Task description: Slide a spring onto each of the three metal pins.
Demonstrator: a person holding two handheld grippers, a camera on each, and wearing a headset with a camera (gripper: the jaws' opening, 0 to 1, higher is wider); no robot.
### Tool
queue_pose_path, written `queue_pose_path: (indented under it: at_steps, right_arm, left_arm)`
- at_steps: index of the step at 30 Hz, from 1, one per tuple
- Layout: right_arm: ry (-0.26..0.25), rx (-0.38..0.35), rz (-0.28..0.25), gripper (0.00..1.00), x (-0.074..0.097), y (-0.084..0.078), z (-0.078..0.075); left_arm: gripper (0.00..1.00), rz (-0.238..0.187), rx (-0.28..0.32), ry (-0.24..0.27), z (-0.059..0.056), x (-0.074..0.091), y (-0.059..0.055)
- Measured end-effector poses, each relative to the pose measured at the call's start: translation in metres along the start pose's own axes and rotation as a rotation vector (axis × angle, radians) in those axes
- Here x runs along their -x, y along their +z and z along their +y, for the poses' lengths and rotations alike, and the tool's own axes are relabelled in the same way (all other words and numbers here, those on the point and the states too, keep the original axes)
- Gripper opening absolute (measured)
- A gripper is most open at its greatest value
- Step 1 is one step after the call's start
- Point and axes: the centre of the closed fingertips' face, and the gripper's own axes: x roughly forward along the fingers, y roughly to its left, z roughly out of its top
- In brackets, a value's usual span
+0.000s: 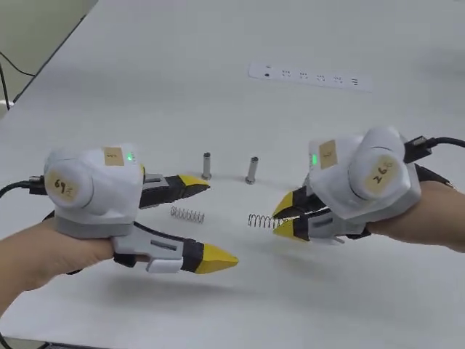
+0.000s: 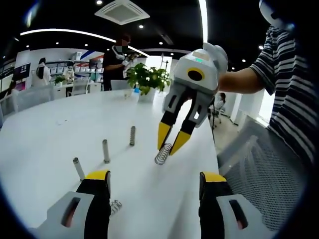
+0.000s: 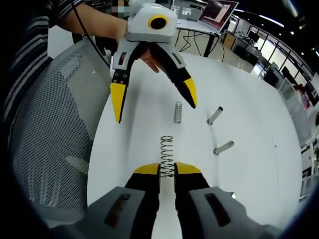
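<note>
My right gripper [image 1: 285, 218] [image 3: 168, 170] is shut on one end of a spring [image 1: 260, 220] [image 3: 167, 149], which sticks out level just above the white table [image 1: 218, 73]. My left gripper [image 1: 211, 218] [image 2: 155, 178] stands open facing it. A loose spring [image 1: 187, 214] [image 3: 178, 112] lies on the table between the left jaws. Two bare metal pins [image 1: 207, 165] [image 1: 252, 169] stand upright just behind. In the left gripper view, beyond the two pins [image 2: 78, 168] [image 2: 105, 150], a third upright piece [image 2: 132, 135] looks coiled, like a spring on a pin.
A white power strip [image 1: 310, 75] lies at the far side of the table. A mesh chair [image 3: 55, 124] stands by the table's near edge. People and a potted plant [image 2: 147, 77] are in the room beyond the table.
</note>
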Motion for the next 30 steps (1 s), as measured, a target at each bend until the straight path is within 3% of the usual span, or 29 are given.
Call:
queue_pose_path:
  at_steps: [10,30]
  right_arm:
    - [-0.012,-0.008,-0.013,0.08,0.001,0.0,0.001]
    - [-0.012,0.019,-0.027,0.08,0.007,0.006,0.004]
  left_arm:
    - [0.5,-0.032,-0.012,-0.049,-0.007,-0.018,0.01]
    - [0.17,-0.046,-0.028,-0.122,-0.018,-0.03,0.013]
